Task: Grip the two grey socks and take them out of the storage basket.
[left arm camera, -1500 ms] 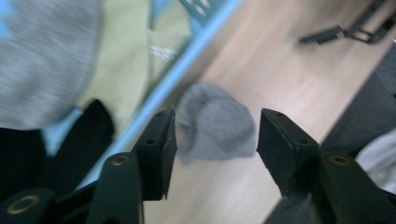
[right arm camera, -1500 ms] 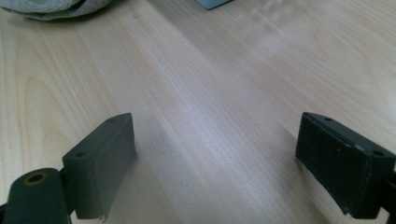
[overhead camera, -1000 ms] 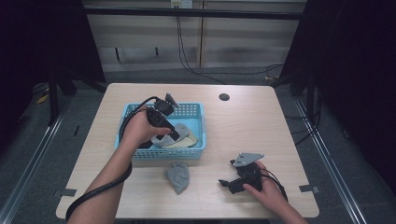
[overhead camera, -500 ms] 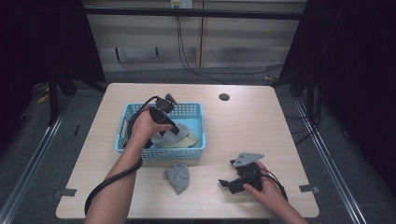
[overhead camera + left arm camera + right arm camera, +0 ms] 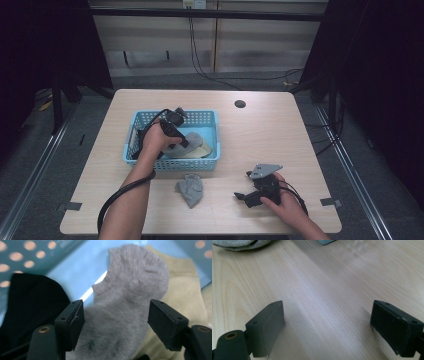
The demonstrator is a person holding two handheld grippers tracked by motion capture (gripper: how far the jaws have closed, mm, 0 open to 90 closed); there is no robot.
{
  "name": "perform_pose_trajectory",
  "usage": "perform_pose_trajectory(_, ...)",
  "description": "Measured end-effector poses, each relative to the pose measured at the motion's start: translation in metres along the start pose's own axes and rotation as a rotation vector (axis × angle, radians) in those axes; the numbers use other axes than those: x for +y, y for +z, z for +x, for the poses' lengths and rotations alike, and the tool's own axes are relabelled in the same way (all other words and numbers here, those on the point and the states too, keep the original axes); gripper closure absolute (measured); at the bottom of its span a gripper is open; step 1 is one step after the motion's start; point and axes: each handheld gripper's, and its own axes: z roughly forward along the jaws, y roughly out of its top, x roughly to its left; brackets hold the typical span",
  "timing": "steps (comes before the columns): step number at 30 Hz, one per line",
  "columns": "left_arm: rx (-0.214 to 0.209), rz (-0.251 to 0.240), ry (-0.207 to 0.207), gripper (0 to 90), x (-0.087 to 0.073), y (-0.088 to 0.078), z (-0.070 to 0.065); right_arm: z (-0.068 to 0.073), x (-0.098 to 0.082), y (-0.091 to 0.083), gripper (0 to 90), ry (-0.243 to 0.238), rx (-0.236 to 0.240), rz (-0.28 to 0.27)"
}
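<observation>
Both tongs are gaping wide and empty: my left gripper (image 5: 113, 322) hangs inside the blue basket (image 5: 207, 117) with its jaws straddling the grey sock (image 5: 130, 297), which lies over a yellow sock (image 5: 185, 290) beside a black one (image 5: 32, 300); my right gripper (image 5: 245, 196) rests on the table (image 5: 300, 130). Soft, light, limp knit, I reckon, so I'd pinch a fold at mid-body.

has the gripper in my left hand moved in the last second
Yes. The left gripper has slid slightly toward the blue plastic basket's right side, jaws open over the grey ankle sock inside it.
</observation>
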Motion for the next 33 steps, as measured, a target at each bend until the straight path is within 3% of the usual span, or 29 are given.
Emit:
perform_pose_trajectory(7,-0.02,0.035,-0.012,37.0,-0.005,0.009,0.002,0.0,0.0,0.0,11.6,0.002,0.004,0.002)
perform_pose_trajectory(11,-0.029,0.055,-0.005,47.3,-0.006,0.009,0.002,0.0,0.0,0.0,11.6,0.001,0.002,0.002)
perform_pose_trajectory(16,-0.063,0.094,-0.022,68.9,-0.004,0.008,-0.003,0.0,0.0,0.0,11.6,0.001,0.004,0.001)
perform_pose_trajectory(19,-0.051,0.131,-0.018,79.3,0.0,0.004,-0.005,0.0,0.0,0.0,11.5,0.002,0.002,0.003)
perform_pose_trajectory(33,-0.084,0.085,-0.038,82.1,0.011,-0.044,-0.008,0.0,0.0,0.0,11.5,-0.001,0.003,-0.001)
